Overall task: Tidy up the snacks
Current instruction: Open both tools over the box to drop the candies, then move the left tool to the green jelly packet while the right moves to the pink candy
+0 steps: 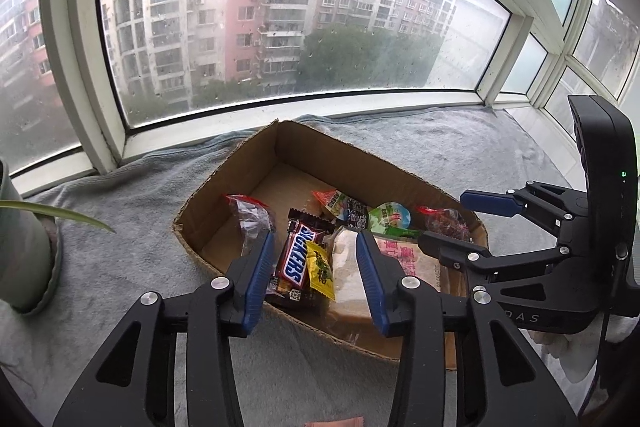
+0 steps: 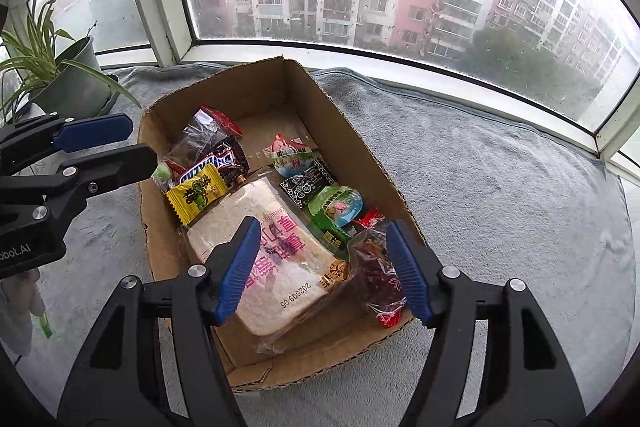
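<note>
An open cardboard box (image 1: 236,163) (image 2: 360,147) sits on a grey towel and holds several snacks: a Snickers bar (image 1: 298,259) (image 2: 212,163), a yellow candy packet (image 1: 320,269) (image 2: 196,197), a wrapped bread slice (image 1: 348,275) (image 2: 276,267), green jelly cups (image 1: 390,219) (image 2: 336,205) and clear bags with red ends (image 1: 252,215) (image 2: 376,275). My left gripper (image 1: 316,279) is open and empty over the box's near edge; it also shows in the right wrist view (image 2: 136,143). My right gripper (image 2: 324,267) is open and empty over the bread; it also shows in the left wrist view (image 1: 444,223).
A grey towel (image 1: 120,227) (image 2: 500,187) covers the window ledge. A potted plant (image 2: 68,75) (image 1: 24,247) stands left of the box. Window frames (image 1: 280,111) run close behind the box. A pink wrapper edge (image 1: 340,422) lies at the near edge.
</note>
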`<state>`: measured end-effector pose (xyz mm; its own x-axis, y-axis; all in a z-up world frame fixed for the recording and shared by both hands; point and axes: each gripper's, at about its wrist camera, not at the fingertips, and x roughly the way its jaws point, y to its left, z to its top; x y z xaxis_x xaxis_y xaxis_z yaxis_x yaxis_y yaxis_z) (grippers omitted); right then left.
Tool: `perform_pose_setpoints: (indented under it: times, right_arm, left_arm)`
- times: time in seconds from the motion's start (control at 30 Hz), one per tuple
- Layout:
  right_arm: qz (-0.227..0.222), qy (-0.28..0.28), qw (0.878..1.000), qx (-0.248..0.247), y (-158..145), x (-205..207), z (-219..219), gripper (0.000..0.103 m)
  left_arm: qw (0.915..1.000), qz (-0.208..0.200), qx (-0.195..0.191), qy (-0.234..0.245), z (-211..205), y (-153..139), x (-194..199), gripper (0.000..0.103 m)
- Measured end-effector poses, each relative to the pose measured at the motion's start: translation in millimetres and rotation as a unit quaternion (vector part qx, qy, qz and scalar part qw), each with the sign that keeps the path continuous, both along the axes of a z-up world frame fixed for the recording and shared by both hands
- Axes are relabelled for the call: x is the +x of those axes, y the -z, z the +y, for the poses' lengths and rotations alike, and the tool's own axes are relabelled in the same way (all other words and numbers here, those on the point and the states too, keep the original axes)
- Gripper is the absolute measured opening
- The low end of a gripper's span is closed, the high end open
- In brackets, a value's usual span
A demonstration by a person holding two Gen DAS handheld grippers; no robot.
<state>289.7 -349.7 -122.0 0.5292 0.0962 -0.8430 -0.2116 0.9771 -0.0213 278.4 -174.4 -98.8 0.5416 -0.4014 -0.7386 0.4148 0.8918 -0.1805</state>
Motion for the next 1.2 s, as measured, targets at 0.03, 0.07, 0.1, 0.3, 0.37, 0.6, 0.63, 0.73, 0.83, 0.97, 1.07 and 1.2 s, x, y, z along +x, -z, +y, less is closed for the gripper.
perform_pose_setpoints:
  times: [0.03,0.07,0.1,0.3,0.37,0.6,0.63,0.73,0.83,0.97,1.07,1.2]
  right_arm:
    - [-0.001,0.001,1.000,0.000,-1.3,-2.1,-0.2,0.068]
    - [-0.002,0.001,1.000,0.001,-2.7,-4.2,-0.5,0.068]
    - [-0.002,0.001,1.000,0.003,-4.1,-6.4,-0.6,0.068]
    - [-0.016,0.002,1.000,0.012,-16.4,-24.9,1.3,0.069]
    - [-0.021,0.000,1.000,0.020,-21.5,-32.2,2.3,0.069]
    - [-0.046,-0.030,0.997,0.062,-41.3,-64.6,15.5,0.069]
    - [-0.049,-0.037,0.996,0.067,-43.0,-69.7,18.8,0.069]
    - [-0.058,-0.061,0.994,0.067,-46.4,-85.2,32.0,0.069]
    - [-0.066,-0.083,0.992,0.065,-46.8,-99.1,44.1,0.069]
    - [-0.060,-0.109,0.990,0.069,-42.9,-113.7,57.6,0.069]
    - [-0.056,-0.127,0.988,0.063,-38.9,-124.1,66.7,0.069]
    - [-0.046,-0.144,0.987,0.058,-30.0,-134.9,76.9,0.069]
  left_arm:
    - [1.0000,0.000,0.000,0.000,0.1,-1.1,-1.0,0.048]
    - [1.0000,-0.002,0.001,-0.001,0.2,-2.5,-2.6,0.048]
    - [1.0000,-0.003,0.001,-0.001,0.7,-3.4,-3.7,0.048]
    - [1.0000,-0.008,-0.002,-0.004,13.5,-13.2,-15.5,0.048]
    - [0.9999,-0.012,-0.001,-0.008,22.2,-16.1,-20.8,0.048]
    - [0.9994,-0.017,-0.003,-0.029,63.5,-24.6,-44.6,0.048]
    - [0.9993,-0.017,-0.004,-0.033,70.7,-25.4,-48.8,0.048]
    - [0.9988,-0.015,-0.005,-0.046,92.4,-27.0,-62.9,0.048]
    - [0.9982,-0.016,-0.005,-0.058,113.6,-28.6,-78.0,0.048]
    - [0.9970,-0.012,-0.008,-0.076,137.8,-26.7,-99.5,0.048]
    - [0.9959,-0.005,-0.013,-0.090,153.2,-22.0,-115.9,0.048]
    - [0.9937,0.010,-0.022,-0.109,170.6,-10.6,-138.9,0.048]
